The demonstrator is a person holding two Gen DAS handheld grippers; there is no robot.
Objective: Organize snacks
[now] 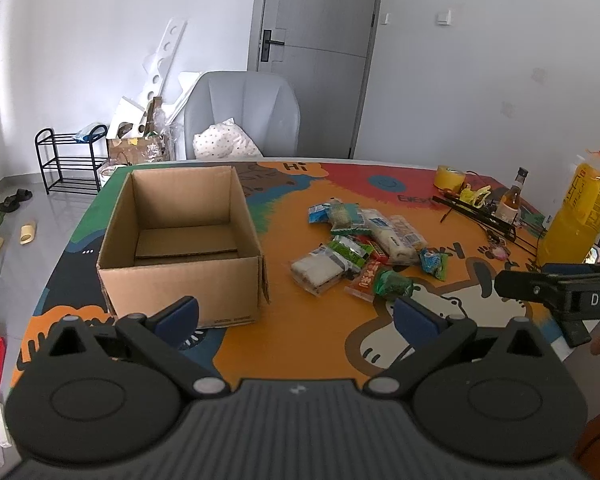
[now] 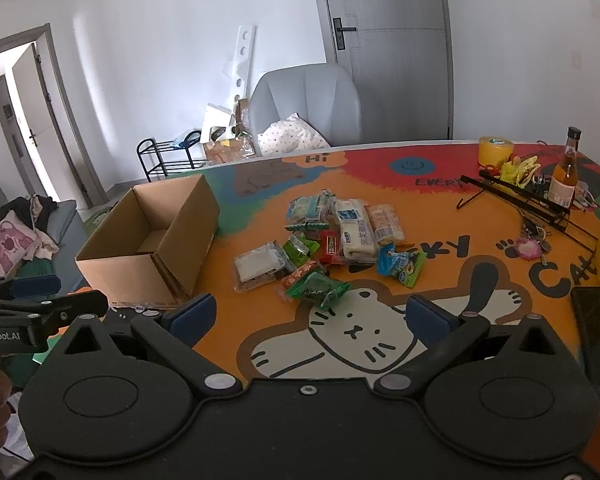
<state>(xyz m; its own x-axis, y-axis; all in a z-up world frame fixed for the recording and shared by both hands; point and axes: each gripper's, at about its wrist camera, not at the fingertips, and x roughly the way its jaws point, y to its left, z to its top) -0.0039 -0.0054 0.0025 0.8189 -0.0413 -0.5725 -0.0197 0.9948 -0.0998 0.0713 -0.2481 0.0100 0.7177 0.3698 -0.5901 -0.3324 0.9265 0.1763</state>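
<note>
While both claws gape wide, holding nothing | left gripper (image 1: 296, 312), right gripper (image 2: 310, 312) | risk: slick snacks (image 2: 324, 244) overlap, pinch may drag neighbours or miss box (image 1: 180, 240)

Both grippers (image 1: 296, 314) (image 2: 310, 314) are matte black with blue-padded jaws.

The table (image 2: 440, 248) wears a bright cartoon cloth: orange ground, red and green patches, a white cat outlined in brown. On it, left of the snacks (image 2: 332, 244), wrapped in green, blue, white and red, stands a plain brown box (image 1: 180, 240).
</note>
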